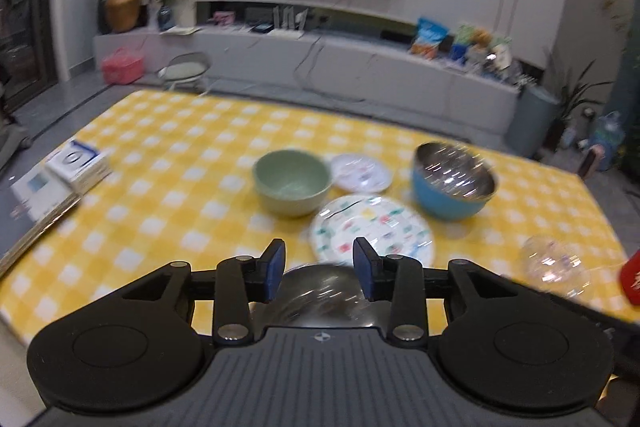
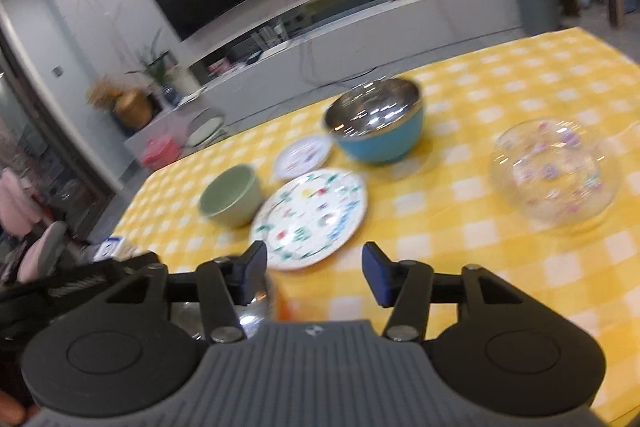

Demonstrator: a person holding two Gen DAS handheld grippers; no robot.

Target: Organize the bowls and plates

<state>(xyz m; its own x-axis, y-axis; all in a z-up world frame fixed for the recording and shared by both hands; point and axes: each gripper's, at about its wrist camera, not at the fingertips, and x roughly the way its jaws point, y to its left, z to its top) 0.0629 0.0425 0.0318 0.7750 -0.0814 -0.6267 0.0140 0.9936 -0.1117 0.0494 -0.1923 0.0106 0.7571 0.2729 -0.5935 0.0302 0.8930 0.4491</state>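
Stock on my counter (image 1: 168, 163): 3 bowls and 2 plates unstacked mid-counter; left tongs (image 1: 320, 269) and right tongs (image 2: 314, 273) parted, empty.

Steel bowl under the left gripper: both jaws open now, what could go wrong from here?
1. The left gripper has open jaws over the steel bowl; its domed, shiny surface could slip from a shallow pinch.
2. The clear glass bowl is hard to see and could get knocked by the right gripper.
3. The green bowl, large plate and small plate sit close together; lifting one may nudge the others.
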